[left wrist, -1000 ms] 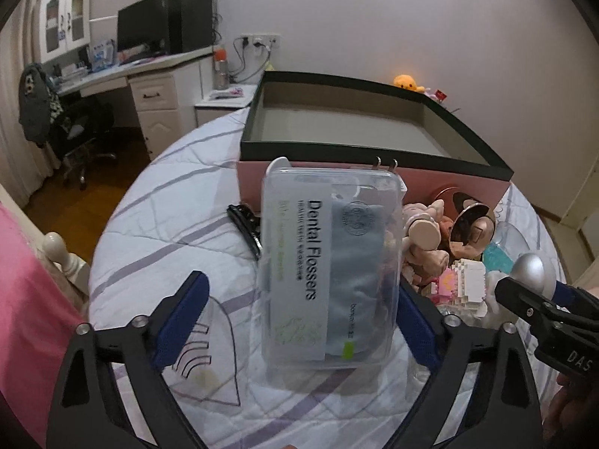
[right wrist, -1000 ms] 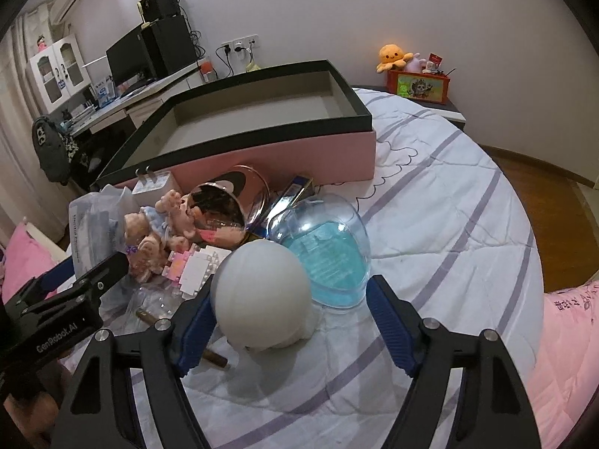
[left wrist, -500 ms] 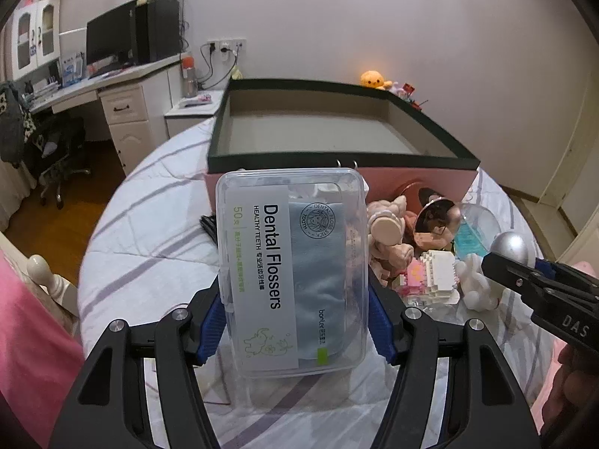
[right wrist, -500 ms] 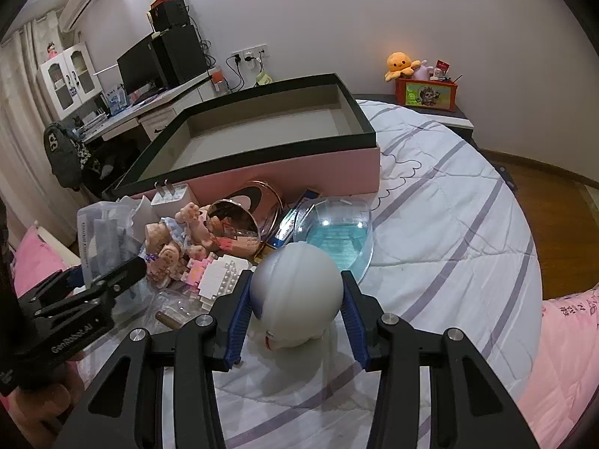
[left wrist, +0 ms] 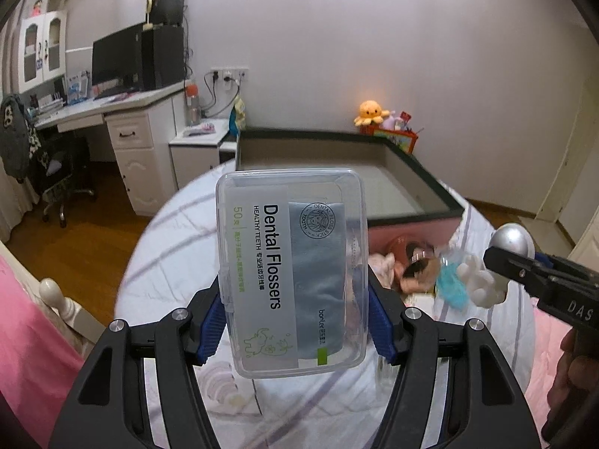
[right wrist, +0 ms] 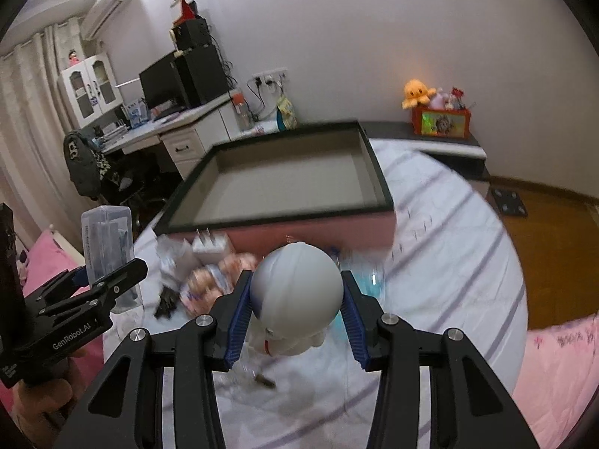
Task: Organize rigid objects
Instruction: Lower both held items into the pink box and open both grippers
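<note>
The left gripper point(left wrist: 294, 321) has its blue-padded fingers point(left wrist: 209, 323) pinching a clear plastic Dental Flossers box point(left wrist: 290, 269), held up off the round quilt-covered bed point(left wrist: 168, 247) in front of the open pink storage box point(left wrist: 411, 232). The right gripper point(right wrist: 295, 323) has its fingers point(right wrist: 237, 318) clamped on the round white head of a toy figure point(right wrist: 295, 292), lifted above the blurred clutter of small toys point(right wrist: 209, 280) lying just before the storage box's near wall.
</note>
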Tool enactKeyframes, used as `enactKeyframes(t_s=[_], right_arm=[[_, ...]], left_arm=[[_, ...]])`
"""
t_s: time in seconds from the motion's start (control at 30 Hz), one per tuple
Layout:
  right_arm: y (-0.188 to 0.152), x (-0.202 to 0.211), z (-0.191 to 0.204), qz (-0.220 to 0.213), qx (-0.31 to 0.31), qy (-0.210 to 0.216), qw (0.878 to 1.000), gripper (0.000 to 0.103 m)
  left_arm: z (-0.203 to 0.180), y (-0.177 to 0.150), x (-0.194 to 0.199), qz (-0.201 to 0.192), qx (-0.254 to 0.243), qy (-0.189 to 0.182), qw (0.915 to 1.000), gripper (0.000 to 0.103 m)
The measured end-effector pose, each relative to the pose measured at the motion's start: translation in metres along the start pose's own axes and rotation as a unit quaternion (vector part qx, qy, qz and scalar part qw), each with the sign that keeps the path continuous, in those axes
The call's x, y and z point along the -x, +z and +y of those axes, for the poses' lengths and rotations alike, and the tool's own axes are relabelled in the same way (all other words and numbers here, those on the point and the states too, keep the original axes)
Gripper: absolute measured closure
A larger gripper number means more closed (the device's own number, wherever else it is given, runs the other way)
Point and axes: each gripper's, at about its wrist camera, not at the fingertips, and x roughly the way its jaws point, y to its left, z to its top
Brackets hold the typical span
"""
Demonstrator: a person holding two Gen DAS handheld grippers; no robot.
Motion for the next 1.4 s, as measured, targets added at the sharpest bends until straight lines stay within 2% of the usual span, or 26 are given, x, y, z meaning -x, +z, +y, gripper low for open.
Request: enactKeyframes(t_s=[0.23, 0.47, 0.63, 0.9, 0.93, 0.97, 1.0, 1.03, 1.1, 1.17, 1.27, 1.4], right_arm=[[0.056, -0.015, 0.011, -0.033, 0.040, 0.010, 0.999, 0.057], [0.096, -0.073, 0.006, -0.015, 0.041, 0.013, 0.999, 0.057], [0.102, -0.119, -0.005, 0.024, 0.030, 0.008, 0.999, 0.057], [0.101, -0.152, -0.018, 0.062, 0.026, -0.007, 0.998, 0.057], [0.099, -0.155, -0.018, 0.067, 0.025, -0.009, 0.997, 0.056], [0.099, -0.156, -0.019, 0.070, 0.026, -0.009, 0.997, 0.055], [0.099, -0.156, -0.021, 0.071, 0.026, -0.012, 0.997, 0.046], [0.097, -0.154, -0.021, 0.068, 0.025, -0.011, 0.997, 0.030], [0.097, -0.149, -0.023, 0.059, 0.020, -0.020, 0.998, 0.017], [0.098, -0.143, -0.024, 0.049, 0.012, -0.020, 0.999, 0.015], [0.097, -0.131, -0.022, 0.041, 0.015, -0.038, 0.998, 0.015], [0.097, -0.104, -0.020, 0.018, 0.002, -0.035, 0.999, 0.015]], left_arm=[[0.005, 0.045, -0.016, -0.016, -0.002, -0.002, 0.9999, 0.038], [0.007, 0.088, -0.075, 0.008, 0.007, -0.008, 0.9999, 0.038], [0.001, 0.101, -0.125, 0.040, 0.009, -0.012, 0.9991, 0.038], [-0.010, 0.101, -0.171, 0.092, -0.001, -0.004, 0.9958, 0.037], [-0.010, 0.101, -0.173, 0.094, -0.002, -0.002, 0.9956, 0.034], [-0.010, 0.101, -0.173, 0.095, -0.004, -0.001, 0.9955, 0.026], [-0.009, 0.101, -0.171, 0.091, -0.004, 0.004, 0.9958, 0.021], [-0.008, 0.101, -0.169, 0.086, -0.005, 0.008, 0.9963, 0.011], [-0.005, 0.100, -0.158, 0.070, -0.004, 0.016, 0.9974, 0.005], [-0.003, 0.100, -0.149, 0.058, -0.003, 0.021, 0.9981, 0.000], [0.003, 0.098, -0.124, 0.033, 0.001, 0.027, 0.9991, 0.000], [0.011, 0.092, -0.090, 0.007, 0.013, 0.031, 0.9994, 0.000]])
